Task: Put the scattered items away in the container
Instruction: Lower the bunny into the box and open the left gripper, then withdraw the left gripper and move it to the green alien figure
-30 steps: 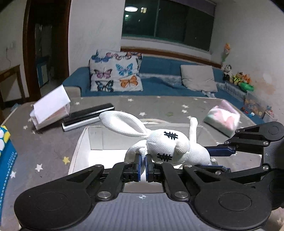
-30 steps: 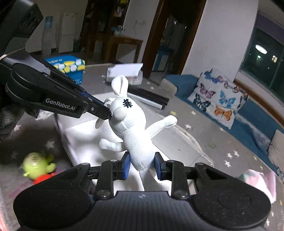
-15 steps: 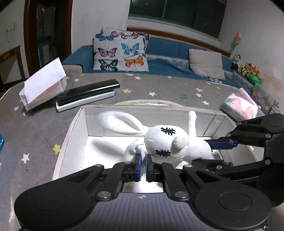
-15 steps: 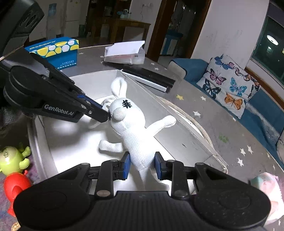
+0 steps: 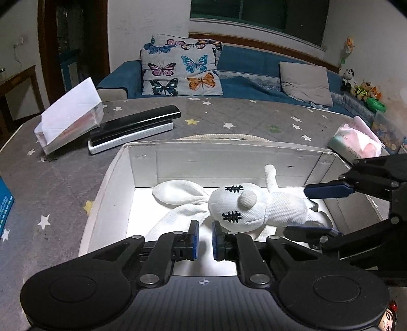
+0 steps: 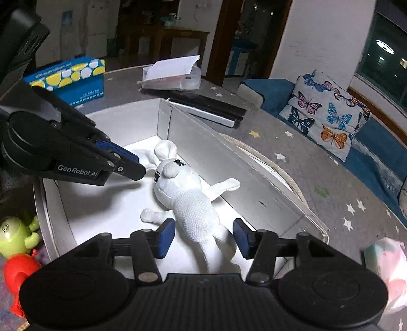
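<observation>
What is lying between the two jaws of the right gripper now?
In the right wrist view, the white rabbit toy lies in the white box, between the right gripper's open jaws.

Setting: home living room | Evidence: blue sofa [image 5: 254, 76] with butterfly cushion [image 5: 181, 69]; soft toys on ledge [image 5: 361, 87]; star-patterned tablecloth [image 5: 229, 119]; night window [image 5: 259, 17]

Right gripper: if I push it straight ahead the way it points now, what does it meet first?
Probably the white knitted rabbit toy. The right gripper is open, its fingers either side of the rabbit's lower body inside the white cardboard box. Going on, the head follows; depth is uncertain.
</observation>
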A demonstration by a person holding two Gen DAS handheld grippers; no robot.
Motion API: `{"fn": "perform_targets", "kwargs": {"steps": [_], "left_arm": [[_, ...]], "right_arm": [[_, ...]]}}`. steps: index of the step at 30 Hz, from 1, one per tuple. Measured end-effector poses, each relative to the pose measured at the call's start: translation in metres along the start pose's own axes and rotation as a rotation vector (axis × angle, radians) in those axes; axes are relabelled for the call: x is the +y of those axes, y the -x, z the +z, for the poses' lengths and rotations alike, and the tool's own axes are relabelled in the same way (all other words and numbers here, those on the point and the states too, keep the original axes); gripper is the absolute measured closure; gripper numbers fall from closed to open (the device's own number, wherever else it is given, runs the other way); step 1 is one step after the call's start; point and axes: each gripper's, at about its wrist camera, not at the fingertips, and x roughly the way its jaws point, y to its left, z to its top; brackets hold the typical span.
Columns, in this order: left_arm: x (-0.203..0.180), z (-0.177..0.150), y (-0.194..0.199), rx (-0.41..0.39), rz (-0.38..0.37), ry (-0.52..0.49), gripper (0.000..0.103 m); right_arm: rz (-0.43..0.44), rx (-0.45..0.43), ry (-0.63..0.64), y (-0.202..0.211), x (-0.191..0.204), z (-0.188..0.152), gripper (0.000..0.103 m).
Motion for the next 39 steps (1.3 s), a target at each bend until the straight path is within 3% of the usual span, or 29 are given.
{"fn": "perform_targets", "kwargs": {"steps": [9, 23, 28, 39], "left_arm": [[-0.003, -0.004, 0.021, -0.034, 0.019, 0.005, 0.086], [-0.014, -0.025, 0.068, -0.09, 0.0, 0.03, 0.082], [-0.021, -0.039, 0.088, -0.116, -0.006, 0.017, 0.08], [-0.035, -0.08, 0.122, -0.143, -0.018, -0.001, 0.08]], "right_arm": [[-0.03, -0.075, -0.047, 0.028, 0.006, -0.005, 0.03], [-0.054, -0.182, -0.075, 0.088, 0.035, -0.029, 0.014], [-0.074, -0.228, -0.074, 0.115, 0.051, -0.044, 0.001], [-0.091, -0.265, -0.096, 0.148, 0.083, -0.082, 0.0]]}}
